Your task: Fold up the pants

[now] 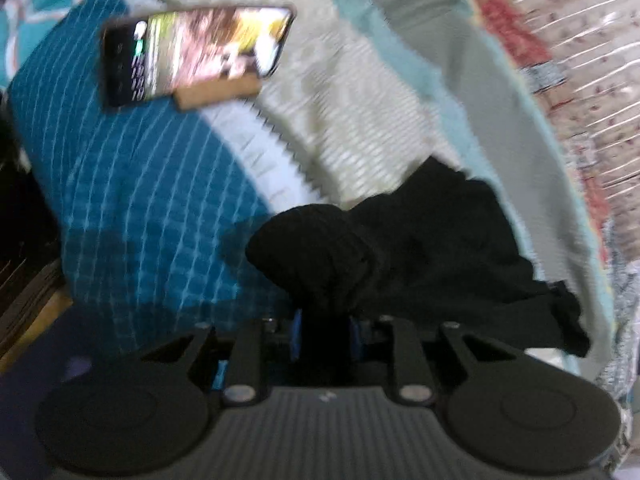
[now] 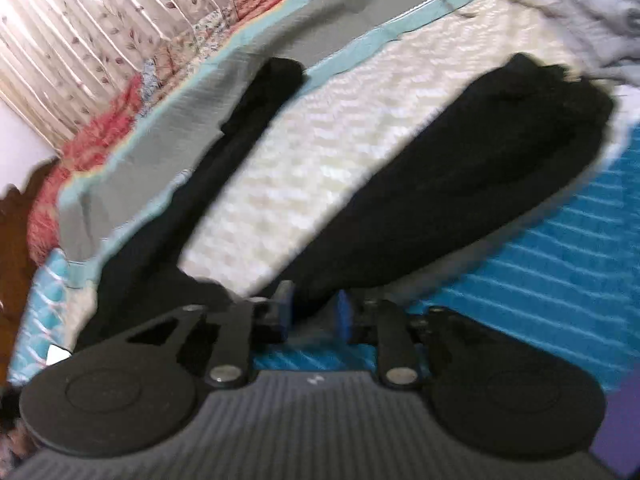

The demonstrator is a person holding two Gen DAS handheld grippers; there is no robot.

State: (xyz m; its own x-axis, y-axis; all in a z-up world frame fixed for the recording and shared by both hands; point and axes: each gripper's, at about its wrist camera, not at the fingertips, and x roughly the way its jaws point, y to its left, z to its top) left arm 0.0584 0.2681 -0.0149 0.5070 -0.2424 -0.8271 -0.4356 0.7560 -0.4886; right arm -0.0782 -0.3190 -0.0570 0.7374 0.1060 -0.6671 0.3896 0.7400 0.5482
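On the quilted blue-and-cream bed cover (image 2: 320,168), the soft black pants (image 2: 460,184) lie spread out. Left gripper (image 1: 324,332) and right gripper (image 2: 314,312) each pinch black cloth. Thin pinches could slip, letting the fold flop.

Both views motion-blurred, soft throughout; strong fisheye bending at edges. Even daylight, backlit curtain (image 2: 80,28) glowing; phone screen (image 1: 200,52) smeared, bright.

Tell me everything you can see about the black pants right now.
The black pants look like soft, matte fabric, lying on a quilted bedspread. In the right wrist view the two legs spread apart in a V. The left gripper pinches a bunched fold, and the right gripper holds cloth between its jaws. Details are blurred.
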